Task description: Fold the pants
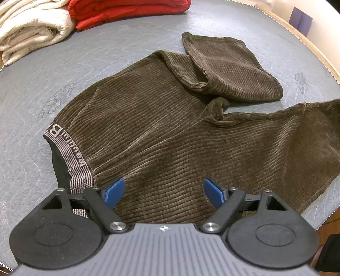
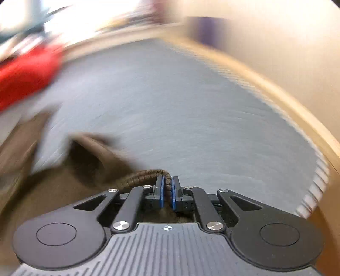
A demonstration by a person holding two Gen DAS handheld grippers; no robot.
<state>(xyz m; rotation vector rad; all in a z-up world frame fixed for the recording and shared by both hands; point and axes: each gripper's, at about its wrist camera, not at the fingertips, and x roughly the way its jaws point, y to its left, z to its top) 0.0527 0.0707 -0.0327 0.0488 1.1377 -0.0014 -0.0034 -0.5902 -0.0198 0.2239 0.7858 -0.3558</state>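
Pointing steeply down, the left gripper (image 1: 162, 192) hovers over the seat of the pants (image 1: 161, 131), its blue pads (image 1: 113, 192) spread wide with nothing between them. The right gripper (image 2: 167, 191) angles down less steeply; its pads are clamped together on a rolled hem edge of the pants (image 2: 148, 173), cloth pinched between them. Right wrist view is heavily motion-blurred. Pants are dark brown wide-wale corduroy, lying on the grey quilted surface (image 1: 106, 53). Striped waistband (image 1: 74, 161) with lettering sits at the left, partly turned out. One leg is doubled back on itself; the other runs off to the right. Folded red cloth (image 1: 127, 10) and cream cloth (image 1: 31, 27) lie at the far edge, well apart.
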